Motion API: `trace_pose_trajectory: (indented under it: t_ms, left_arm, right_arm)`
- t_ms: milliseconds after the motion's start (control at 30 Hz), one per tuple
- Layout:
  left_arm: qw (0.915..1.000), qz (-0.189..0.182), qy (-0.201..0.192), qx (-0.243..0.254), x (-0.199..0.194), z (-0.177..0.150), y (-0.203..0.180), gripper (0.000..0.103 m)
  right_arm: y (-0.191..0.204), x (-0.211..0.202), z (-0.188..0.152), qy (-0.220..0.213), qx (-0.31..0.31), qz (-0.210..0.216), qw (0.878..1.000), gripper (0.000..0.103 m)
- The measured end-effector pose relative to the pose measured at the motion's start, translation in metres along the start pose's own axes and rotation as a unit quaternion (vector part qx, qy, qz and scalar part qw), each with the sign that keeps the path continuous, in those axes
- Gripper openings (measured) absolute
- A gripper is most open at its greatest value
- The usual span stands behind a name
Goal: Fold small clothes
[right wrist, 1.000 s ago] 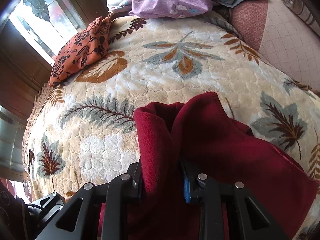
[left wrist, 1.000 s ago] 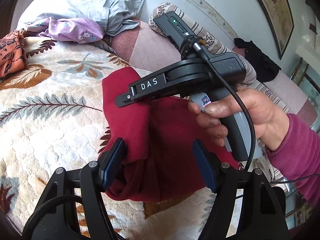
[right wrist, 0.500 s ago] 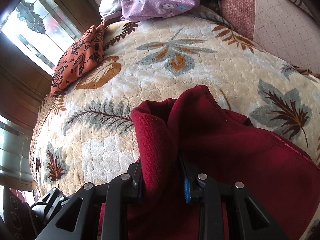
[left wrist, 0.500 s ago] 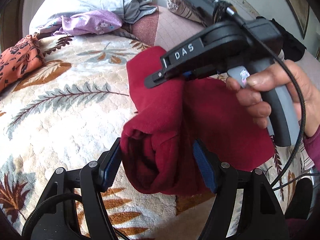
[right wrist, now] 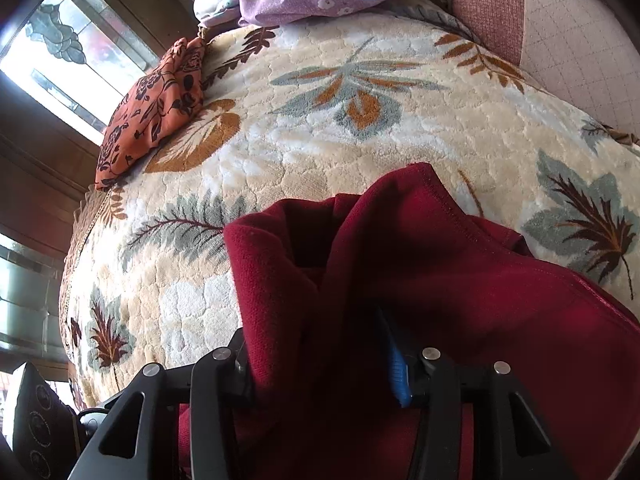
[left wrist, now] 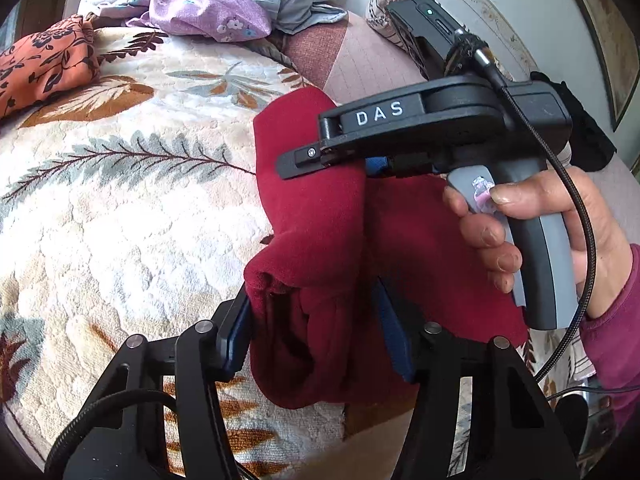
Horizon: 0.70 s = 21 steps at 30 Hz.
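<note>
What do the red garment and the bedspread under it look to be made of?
Red garment: looks like soft matte knit or fleece, with a fine nap and a stitched hem. Bedspread: seems plush, quilted pile with a cream puckered surface and a woven or printed leaf pattern.

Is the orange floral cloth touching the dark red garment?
Apart. The right wrist view shows bare leaf-patterned blanket between the orange floral cloth and the dark red garment.

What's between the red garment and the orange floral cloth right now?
Only bare leaf-patterned blanket lies between the red garment and the orange floral cloth; the right wrist view shows it.

white letters "das" stand on the right gripper (left wrist: 320, 156) black body.
</note>
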<state>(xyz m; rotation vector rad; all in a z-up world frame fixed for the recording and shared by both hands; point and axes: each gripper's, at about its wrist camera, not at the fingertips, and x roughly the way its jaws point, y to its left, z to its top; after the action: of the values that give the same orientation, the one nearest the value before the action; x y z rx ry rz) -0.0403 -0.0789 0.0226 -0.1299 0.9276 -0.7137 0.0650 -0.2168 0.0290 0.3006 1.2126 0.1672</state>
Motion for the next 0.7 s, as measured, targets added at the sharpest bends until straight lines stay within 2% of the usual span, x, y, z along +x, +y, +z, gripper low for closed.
trace_pose_trajectory:
  t_ms: [33,100,133,200,233,300,400,533,700]
  left_arm:
    - [1.0000,0.003,0.000,0.005,0.001,-0.001,-0.002,0.055]
    - [0.9999,0.009,0.002,0.012,0.002,-0.002,-0.005,0.040]
    - [0.9998,0.014,-0.001,0.014,0.001,-0.002,-0.005,0.031]
    - [1.0000,0.007,-0.003,0.005,-0.002,-0.002,-0.003,0.028]
    - [1.0000,0.000,-0.003,0.000,-0.004,-0.001,-0.002,0.025]
    - [0.9999,-0.007,-0.009,-0.002,-0.010,-0.001,-0.005,0.024]
    - [0.9995,-0.007,-0.024,0.018,-0.020,-0.002,-0.022,0.023]
    - [0.9972,0.043,-0.022,0.057,-0.024,-0.004,-0.055,0.023]
    - [0.9947,0.066,-0.019,0.077,-0.022,-0.004,-0.081,0.023]
  right_arm:
    - [0.001,0.001,0.000,-0.003,0.000,-0.001,1.000,0.047]
    - [0.002,0.003,0.000,-0.007,-0.004,-0.005,1.000,0.046]
    - [0.004,0.004,0.000,-0.011,-0.010,-0.009,1.000,0.038]
    - [0.010,0.001,-0.002,-0.022,-0.028,-0.005,0.999,0.020]
    - [0.015,-0.002,-0.004,-0.029,-0.040,-0.013,0.999,0.020]
    - [0.022,-0.011,-0.010,-0.048,-0.071,-0.036,0.996,0.019]
    - [0.015,-0.031,-0.015,-0.068,-0.065,-0.030,0.995,0.018]
    - [0.001,-0.062,-0.022,-0.092,-0.041,-0.005,0.995,0.018]
    - [-0.013,-0.083,-0.035,-0.104,-0.028,-0.003,0.994,0.018]
